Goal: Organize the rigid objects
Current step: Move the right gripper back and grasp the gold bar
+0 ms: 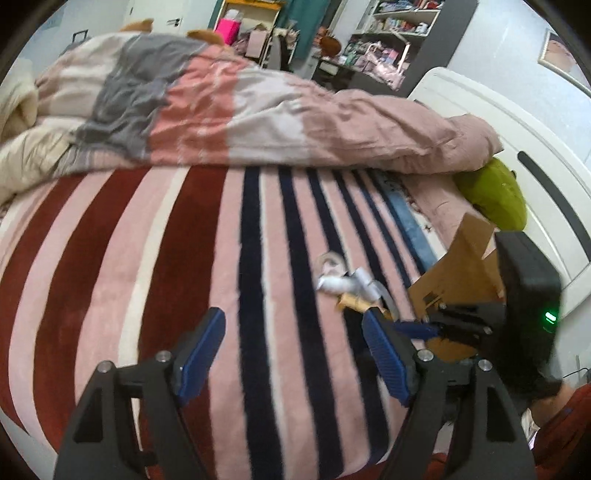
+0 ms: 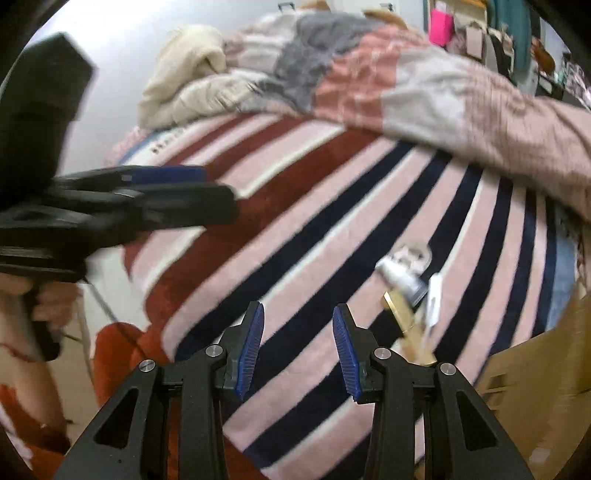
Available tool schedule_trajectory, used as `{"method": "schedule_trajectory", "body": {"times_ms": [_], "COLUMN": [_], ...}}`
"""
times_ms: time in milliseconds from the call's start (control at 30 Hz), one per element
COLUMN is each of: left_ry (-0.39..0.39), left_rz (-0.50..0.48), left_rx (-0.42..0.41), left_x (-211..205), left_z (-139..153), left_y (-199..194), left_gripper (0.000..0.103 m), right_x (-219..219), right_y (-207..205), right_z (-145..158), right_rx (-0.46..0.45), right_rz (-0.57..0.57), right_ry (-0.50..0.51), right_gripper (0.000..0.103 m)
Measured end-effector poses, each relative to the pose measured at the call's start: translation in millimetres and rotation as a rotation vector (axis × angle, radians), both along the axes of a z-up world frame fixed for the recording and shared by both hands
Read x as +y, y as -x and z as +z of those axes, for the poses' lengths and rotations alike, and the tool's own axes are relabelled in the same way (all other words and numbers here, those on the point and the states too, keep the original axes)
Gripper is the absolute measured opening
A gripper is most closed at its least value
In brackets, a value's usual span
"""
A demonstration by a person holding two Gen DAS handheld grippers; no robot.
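Note:
A small pile of rigid items lies on the striped blanket (image 1: 184, 240): a white bottle (image 1: 338, 283), a gold tube (image 1: 352, 303) and a clear ring (image 1: 330, 260). In the right wrist view the pile shows a silver bottle (image 2: 400, 278), a gold tube (image 2: 408, 325) and a white piece (image 2: 434, 295). My left gripper (image 1: 295, 354) is open and empty, short of the pile. My right gripper (image 2: 298, 350) is open and empty, left of the pile. The right gripper also shows in the left wrist view (image 1: 417, 328), beside a cardboard box (image 1: 465, 273). The left gripper shows at the left of the right wrist view (image 2: 207, 188).
A bunched pink and grey duvet (image 1: 258, 110) covers the far part of the bed. A green pillow (image 1: 495, 195) lies against the white headboard (image 1: 517, 140). The cardboard box also shows at lower right in the right wrist view (image 2: 535, 387). Cluttered shelves (image 1: 388, 33) stand beyond the bed.

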State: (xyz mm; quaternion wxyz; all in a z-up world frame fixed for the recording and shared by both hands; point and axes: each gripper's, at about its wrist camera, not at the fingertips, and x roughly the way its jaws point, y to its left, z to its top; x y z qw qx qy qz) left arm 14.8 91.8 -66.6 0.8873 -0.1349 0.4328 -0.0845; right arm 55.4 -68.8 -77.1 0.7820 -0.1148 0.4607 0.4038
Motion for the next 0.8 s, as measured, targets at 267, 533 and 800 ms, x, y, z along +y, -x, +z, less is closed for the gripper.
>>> {"method": "schedule_trajectory", "body": {"times_ms": [267, 533, 800], "left_ry": [0.016, 0.022, 0.022], "left_rz": [0.012, 0.010, 0.005], "left_rx": [0.033, 0.044, 0.043], "left_x": [13.2, 15.0, 12.3], "left_z": [-29.3, -36.1, -33.6], "left_y": [5.7, 1.3, 0.4], "left_gripper": [0.074, 0.074, 0.074], "right_x": [-1.2, -13.4, -11.9], "right_y": [-35.0, -61.8, -50.7], "right_z": [-60.1, -86.4, -79.6], "right_rx": [-0.111, -0.071, 0.080], "right_rz": [-0.184, -0.233, -0.174], "right_ry": [0.159, 0.226, 0.126], "right_gripper": [0.034, 0.036, 0.014]}}
